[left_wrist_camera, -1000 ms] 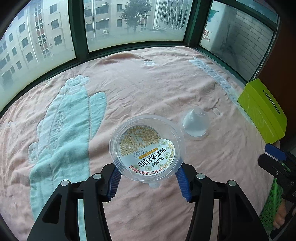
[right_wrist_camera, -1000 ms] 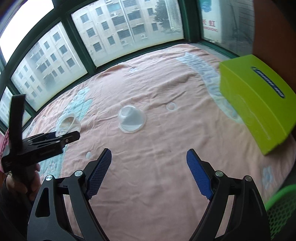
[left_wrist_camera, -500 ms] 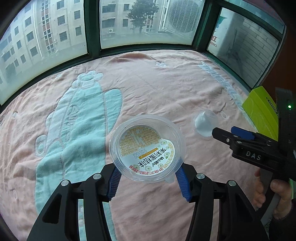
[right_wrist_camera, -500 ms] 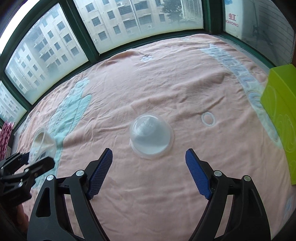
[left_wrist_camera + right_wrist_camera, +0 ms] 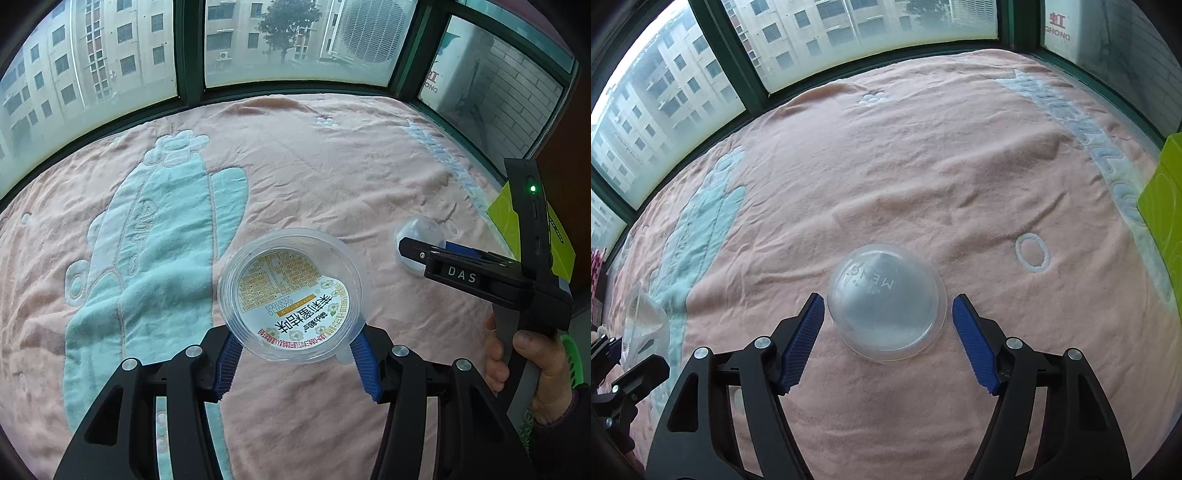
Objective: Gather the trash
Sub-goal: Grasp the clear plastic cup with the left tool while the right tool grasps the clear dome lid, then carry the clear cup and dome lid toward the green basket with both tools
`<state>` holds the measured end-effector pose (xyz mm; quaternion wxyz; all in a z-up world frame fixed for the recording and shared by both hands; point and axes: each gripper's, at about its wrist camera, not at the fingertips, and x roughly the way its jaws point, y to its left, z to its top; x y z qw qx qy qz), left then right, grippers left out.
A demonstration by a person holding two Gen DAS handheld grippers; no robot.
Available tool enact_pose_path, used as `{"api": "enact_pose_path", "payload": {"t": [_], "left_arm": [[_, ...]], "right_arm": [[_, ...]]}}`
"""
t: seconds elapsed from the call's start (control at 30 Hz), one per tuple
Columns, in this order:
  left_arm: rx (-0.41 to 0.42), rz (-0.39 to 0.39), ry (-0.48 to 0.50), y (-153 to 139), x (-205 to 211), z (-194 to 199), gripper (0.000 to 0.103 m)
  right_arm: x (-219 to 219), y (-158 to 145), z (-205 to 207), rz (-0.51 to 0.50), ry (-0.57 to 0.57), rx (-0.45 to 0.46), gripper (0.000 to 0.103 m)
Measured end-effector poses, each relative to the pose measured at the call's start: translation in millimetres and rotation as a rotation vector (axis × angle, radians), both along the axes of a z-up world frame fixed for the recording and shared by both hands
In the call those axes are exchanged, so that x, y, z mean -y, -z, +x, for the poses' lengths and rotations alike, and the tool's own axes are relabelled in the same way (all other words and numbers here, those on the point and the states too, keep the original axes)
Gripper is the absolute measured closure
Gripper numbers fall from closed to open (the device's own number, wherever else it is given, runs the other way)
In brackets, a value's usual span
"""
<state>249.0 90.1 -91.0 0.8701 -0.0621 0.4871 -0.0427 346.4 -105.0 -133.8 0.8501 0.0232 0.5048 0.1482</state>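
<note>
Only the left view shows the label of the one cup [image 5: 293, 295] pinched by the left gripper [image 5: 295, 363]; the right gripper [image 5: 888, 341] is closing around the one dome lid [image 5: 886, 306], pads not touching.

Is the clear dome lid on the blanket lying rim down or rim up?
Rim down. The dome lid bulges upward with its flange flat on the pink blanket; the right gripper is closing around it.

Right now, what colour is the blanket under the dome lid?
Pink blanket with pale teal motifs under the clear dome lid; right wrist view shows it best.
</note>
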Motion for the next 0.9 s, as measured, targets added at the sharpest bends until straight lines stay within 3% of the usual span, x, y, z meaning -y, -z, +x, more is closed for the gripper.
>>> {"api": "enact_pose_path", "payload": {"t": [0.13,0.43,0.9], "left_arm": [[-0.001,-0.001,0.001,0.5,0.9,0.5,0.051],[-0.002,-0.002,-0.003,-0.6,0.5,-2.7,0.051],[0.052,-0.008,0.031,-29.5,20.6,-29.9,0.051]], "right_arm": [[-1.4,0.2,1.3,-0.015,-0.002,0.002,0.038],[2.2,-8.8,-9.0,0.001,0.001,0.013,0.038],[28.9,-55.8,-70.5,0.007,0.019,0.086,0.038]]}}
